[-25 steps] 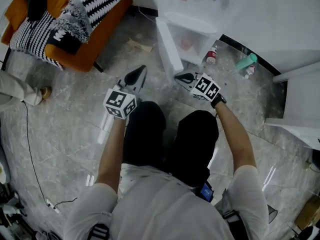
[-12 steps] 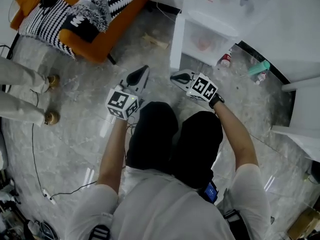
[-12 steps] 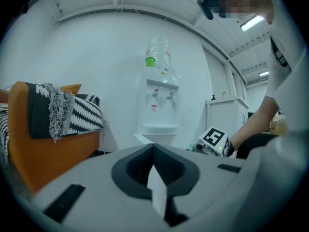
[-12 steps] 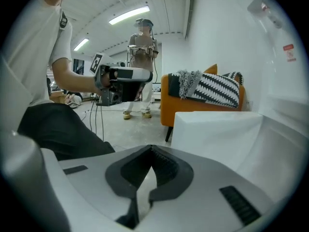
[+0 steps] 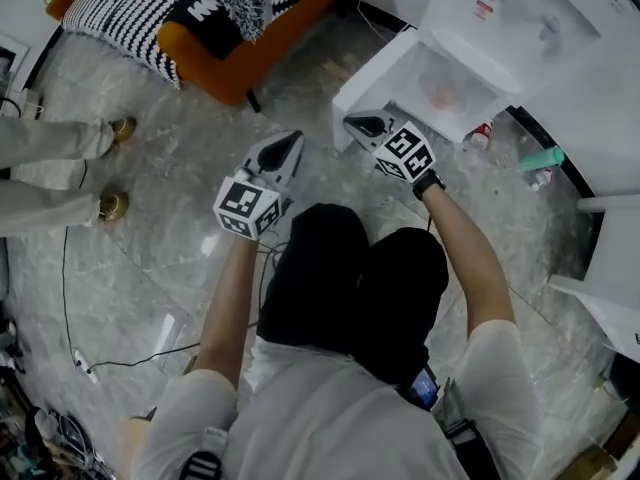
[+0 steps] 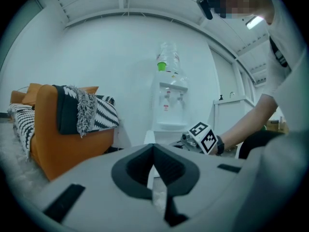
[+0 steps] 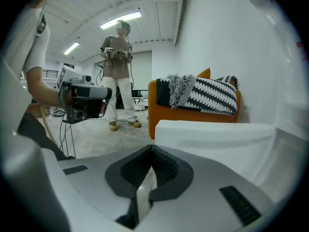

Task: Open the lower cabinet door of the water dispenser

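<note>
Door point(image 5: 372, 74) flat white slab; floor point(image 5: 170, 183) glossy marble.

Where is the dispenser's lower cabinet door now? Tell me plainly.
In the head view the lower cabinet door stands swung open at upper centre, on the left of the water dispenser, just beyond the right gripper; the orange sofa lies farther left.

cabinet door point(image 5: 372, 80): just ahead of the right gripper point(image 5: 356, 123), at the water dispenser's point(image 5: 520, 18) front
sofa point(image 5: 225, 63): ahead-left of the left gripper point(image 5: 290, 140), on the floor point(image 5: 150, 228)
</note>
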A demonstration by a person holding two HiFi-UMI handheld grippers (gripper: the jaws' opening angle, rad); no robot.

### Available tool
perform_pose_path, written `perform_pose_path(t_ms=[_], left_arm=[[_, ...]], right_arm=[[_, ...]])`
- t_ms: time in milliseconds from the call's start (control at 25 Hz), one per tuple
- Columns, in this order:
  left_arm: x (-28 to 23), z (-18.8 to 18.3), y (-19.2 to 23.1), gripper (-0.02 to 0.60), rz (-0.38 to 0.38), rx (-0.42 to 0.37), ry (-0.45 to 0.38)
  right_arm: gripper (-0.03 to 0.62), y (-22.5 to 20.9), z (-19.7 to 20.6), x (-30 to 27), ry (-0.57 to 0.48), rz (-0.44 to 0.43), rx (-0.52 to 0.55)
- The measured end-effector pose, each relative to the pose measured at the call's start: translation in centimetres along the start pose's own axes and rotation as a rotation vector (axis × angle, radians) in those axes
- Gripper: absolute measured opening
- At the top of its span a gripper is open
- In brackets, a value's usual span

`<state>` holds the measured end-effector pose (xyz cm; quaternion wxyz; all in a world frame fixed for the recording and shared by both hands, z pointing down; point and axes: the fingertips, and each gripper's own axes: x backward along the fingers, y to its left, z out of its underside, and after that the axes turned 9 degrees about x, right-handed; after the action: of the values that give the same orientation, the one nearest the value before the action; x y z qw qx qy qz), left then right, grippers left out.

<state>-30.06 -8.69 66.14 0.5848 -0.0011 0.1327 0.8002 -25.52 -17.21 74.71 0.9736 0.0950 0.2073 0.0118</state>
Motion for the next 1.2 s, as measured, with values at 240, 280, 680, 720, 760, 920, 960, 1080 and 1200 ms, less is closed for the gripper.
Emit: perform_pose_path(t_ms=[240, 280, 680, 720, 760, 920, 960, 1080, 1200], left_arm=[[1.5, 0.2, 2.1, 0.002, -0.045, 0.009, -0.009], [1.5, 0.3, 2.3, 0.002, -0.048, 0.008, -0.009], [2.1, 0.3, 3.4, 0.002, -0.089, 0.003, -0.029], [2.1, 0.3, 3.5, 0.002, -0.092, 0.002, -0.033], [2.1, 0.2, 3.6, 0.002, -0.095, 0.0, -0.039], [2.0, -0.3, 3.0, 0.002, -0.082, -0.027, -0.064], [1.7, -0.4, 2.7, 0.002, -0.074, -0.04, -0.067], [1.1, -0.8, 1.6, 0.002, -0.052, -0.079, -0.072], [0.6, -1.5, 1.1, 0.002, -0.045, -0.093, -0.083]], right_arm=[[0.008, -1.8, -1.5, -4.5, -0.013, 0.053, -0.013], [0.008, -2.3, -1.7, -5.3, -0.013, 0.065, -0.016], [0.009, -7.6, -3.1, -10.8, 0.032, 0.17, -0.032], [0.009, -8.1, -3.2, -11.0, 0.035, 0.176, -0.031], [0.009, -8.7, -3.3, -11.2, 0.036, 0.185, -0.037], [0.009, -10.8, -3.3, -12.0, 0.049, 0.22, -0.074], [0.008, -11.2, -3.3, -12.2, 0.054, 0.223, -0.079], [0.009, -11.6, -3.8, -12.5, 0.051, 0.234, -0.096], [0.008, -10.5, -5.2, -12.1, 0.005, 0.203, -0.097]])
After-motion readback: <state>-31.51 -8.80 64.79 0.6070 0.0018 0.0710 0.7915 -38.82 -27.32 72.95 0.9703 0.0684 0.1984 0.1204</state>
